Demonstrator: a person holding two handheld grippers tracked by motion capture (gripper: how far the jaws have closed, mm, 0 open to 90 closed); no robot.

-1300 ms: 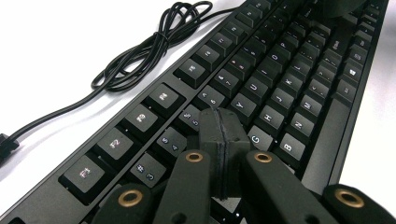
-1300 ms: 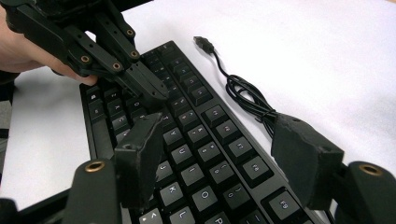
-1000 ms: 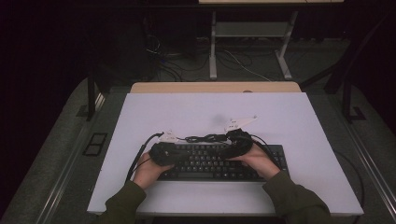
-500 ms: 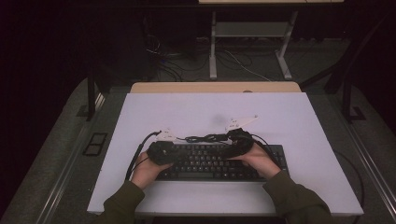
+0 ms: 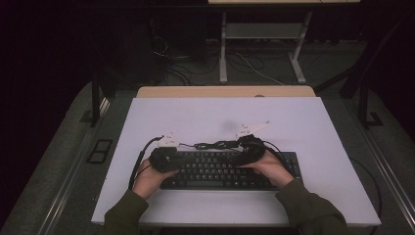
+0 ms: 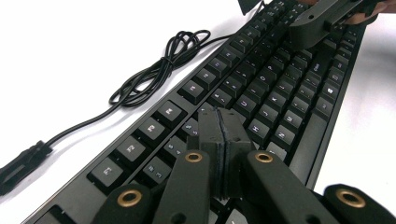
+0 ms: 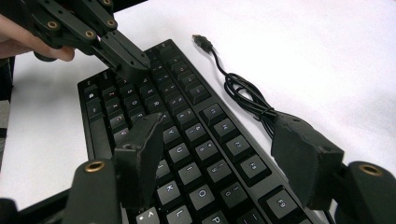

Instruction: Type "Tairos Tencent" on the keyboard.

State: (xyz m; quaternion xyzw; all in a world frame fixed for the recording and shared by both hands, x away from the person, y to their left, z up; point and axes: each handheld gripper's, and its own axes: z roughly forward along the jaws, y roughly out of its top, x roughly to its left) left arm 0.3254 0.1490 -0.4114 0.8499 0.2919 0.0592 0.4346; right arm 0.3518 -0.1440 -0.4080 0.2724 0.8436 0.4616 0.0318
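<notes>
At left, left gripper (image 5: 164,157) over the west end of a black, flat, rectangular plastic keyboard (image 5: 220,169), jaws pressed together, tip poised just above the key rows, clamping nothing. Across the middle, keyboard lying near the front edge of the white table (image 5: 205,117), long axis running side to side, bundled black cable (image 5: 215,145) just behind it. At right, right gripper (image 5: 250,147) over the other end, jaws apart, straddling keys, empty. Both hands equally near; keys directly beneath each tip.
</notes>
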